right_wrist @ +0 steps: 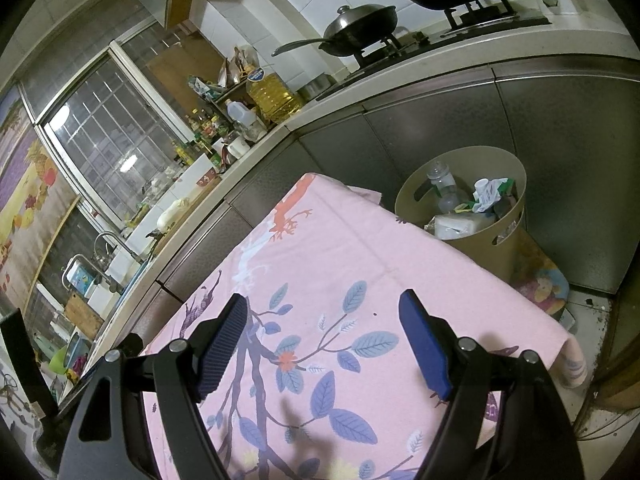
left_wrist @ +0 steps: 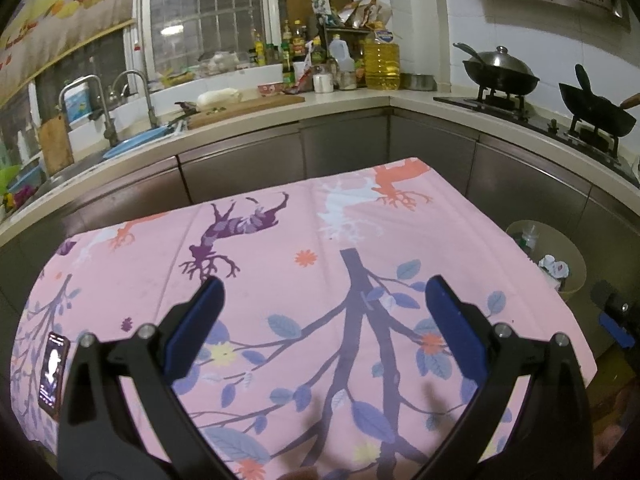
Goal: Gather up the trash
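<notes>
both tongs, left gripper (left_wrist: pixel 324 328) and right gripper (right_wrist: pixel 322 344), are held open and empty over the pink tablecloth (left_wrist: pixel 312 240). trash is seen only in the beige bin (right_wrist: pixel 496 248) beside the table. the phone (left_wrist: pixel 53 372) near the edge could be knocked off.

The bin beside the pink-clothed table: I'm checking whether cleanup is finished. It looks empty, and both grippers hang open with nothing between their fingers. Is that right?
Not quite. The bin is not empty: the right wrist view shows a clear bottle, crumpled wrappers and other trash inside. The rest holds: the left gripper and right gripper are open over the tablecloth, holding nothing.
</notes>
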Tool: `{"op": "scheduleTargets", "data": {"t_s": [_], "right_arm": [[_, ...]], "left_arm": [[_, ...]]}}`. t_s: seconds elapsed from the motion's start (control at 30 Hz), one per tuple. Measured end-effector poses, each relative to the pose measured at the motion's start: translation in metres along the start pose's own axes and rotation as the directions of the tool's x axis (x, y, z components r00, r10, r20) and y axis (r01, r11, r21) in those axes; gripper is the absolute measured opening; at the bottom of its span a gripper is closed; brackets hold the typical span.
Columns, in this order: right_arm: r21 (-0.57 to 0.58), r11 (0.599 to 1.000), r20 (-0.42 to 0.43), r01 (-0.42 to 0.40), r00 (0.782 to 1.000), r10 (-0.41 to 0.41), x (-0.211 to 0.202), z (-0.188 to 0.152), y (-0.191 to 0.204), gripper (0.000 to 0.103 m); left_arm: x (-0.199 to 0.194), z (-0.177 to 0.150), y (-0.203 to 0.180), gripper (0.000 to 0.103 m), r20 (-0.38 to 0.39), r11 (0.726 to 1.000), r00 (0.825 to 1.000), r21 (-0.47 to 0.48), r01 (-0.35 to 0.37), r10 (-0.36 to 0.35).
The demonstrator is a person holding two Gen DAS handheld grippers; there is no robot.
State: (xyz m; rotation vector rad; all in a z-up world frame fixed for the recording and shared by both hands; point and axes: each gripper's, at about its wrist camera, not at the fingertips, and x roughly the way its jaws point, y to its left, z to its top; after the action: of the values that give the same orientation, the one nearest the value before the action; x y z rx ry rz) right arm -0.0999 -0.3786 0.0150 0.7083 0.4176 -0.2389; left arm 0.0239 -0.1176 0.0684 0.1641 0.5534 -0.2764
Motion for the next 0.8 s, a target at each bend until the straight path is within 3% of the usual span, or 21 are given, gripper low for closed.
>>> {"op": "scheduleTargets", "data": {"t_s": [0.67, 0.8], "right_arm": [[-0.019, 0.999, -0.016, -0.028, 0.999, 0.027, 0.0018, 0.0063, 0.0107, 0.075], [-0.021, 0.999, -0.015, -0.028, 0.999, 0.028, 0.0016, 0.0063, 0.0108, 0.075]], "left_arm": [[0.0037, -0.0022, -0.0062, 0.097, -0.047, 1.000, 0.999, 0.028, 0.008, -0.006], [0.0016, -0.0022, -0.0030, 0.097, -0.044, 0.999, 0.998, 0.012, 0.038, -0.037]]}}
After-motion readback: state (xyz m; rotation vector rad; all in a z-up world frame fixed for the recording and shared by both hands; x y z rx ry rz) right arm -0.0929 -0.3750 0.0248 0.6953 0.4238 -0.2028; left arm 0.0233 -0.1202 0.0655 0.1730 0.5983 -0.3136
